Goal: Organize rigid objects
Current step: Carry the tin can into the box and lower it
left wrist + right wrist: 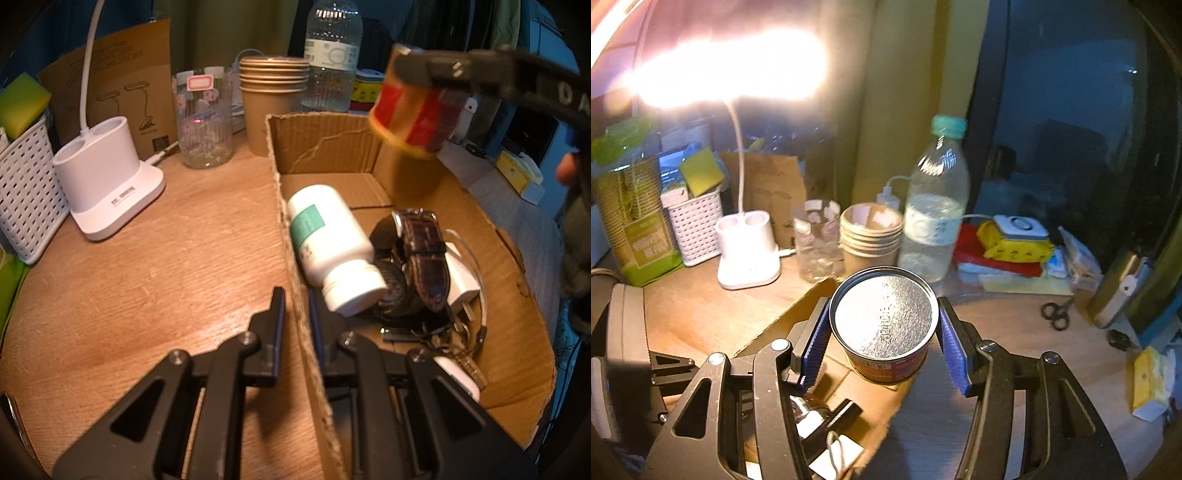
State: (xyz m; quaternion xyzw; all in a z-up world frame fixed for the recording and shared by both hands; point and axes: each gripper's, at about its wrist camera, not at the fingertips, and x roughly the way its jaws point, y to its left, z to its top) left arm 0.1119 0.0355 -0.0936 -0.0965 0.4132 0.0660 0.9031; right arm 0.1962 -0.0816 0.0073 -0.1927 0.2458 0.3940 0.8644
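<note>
a: closest to my left lens is the torn corrugated wall of the shallow brown cardboard box (pixel 295 236); my left gripper (pixel 297 314) has its jaws closed on that wall, one finger outside, one inside.

b: and the right?

a: my right gripper (pixel 882 332) has its ribbed blue pads (pixel 955 347) pressed on the sides of the short round tin can with the red and gold label (pixel 884 325). it hangs in the air over the far end of the box, silver lid up.

b: how will it handle?

a: stiff metal, so it won't give. i judge it fairly heavy if full, and the smooth curved wall could slip or roll in the pads. gripping across the widest part, below the rim, looks right.

b: what's already inside?

a: a white plastic pill bottle with a teal label (pixel 328 247) lying on its side, touching a watch with a dark brown leather strap (pixel 417 266).
</note>
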